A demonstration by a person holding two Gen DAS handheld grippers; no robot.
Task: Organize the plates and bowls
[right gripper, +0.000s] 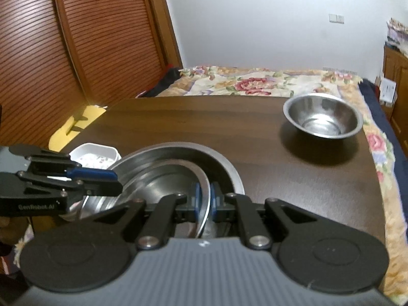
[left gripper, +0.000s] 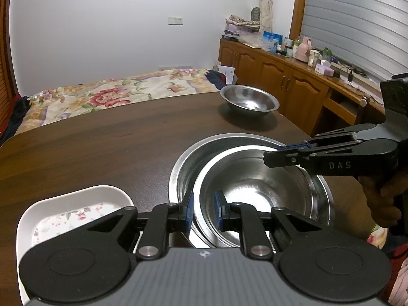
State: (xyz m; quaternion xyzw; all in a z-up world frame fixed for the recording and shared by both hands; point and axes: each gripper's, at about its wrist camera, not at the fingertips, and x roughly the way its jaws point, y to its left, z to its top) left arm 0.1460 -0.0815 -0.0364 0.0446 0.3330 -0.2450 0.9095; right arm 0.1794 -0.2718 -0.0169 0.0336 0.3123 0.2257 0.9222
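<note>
Two steel bowls nested on the tabletop, both of our hand-held grippers on the inner one

Our left hand-held gripper (left gripper: 204,213) comes in low from the near side, its blue pads straddling the near rim of the inner steel bowl (left gripper: 257,193); there's a gap between pad and rim, so we can't tell if it's really clamped. Our right hand-held gripper (right gripper: 204,200) reaches in level from the right, jaws nearly together and pinched on that same bowl's rim, with our hand (left gripper: 382,196) wrapped around its grip. The inner bowl sits tilted inside the big steel bowl (left gripper: 183,163). A white floral dish (left gripper: 74,211) sits just left of them, and a third steel bowl (right gripper: 323,118) stands well apart at the far right corner of the dark tabletop (left gripper: 102,137).
</note>
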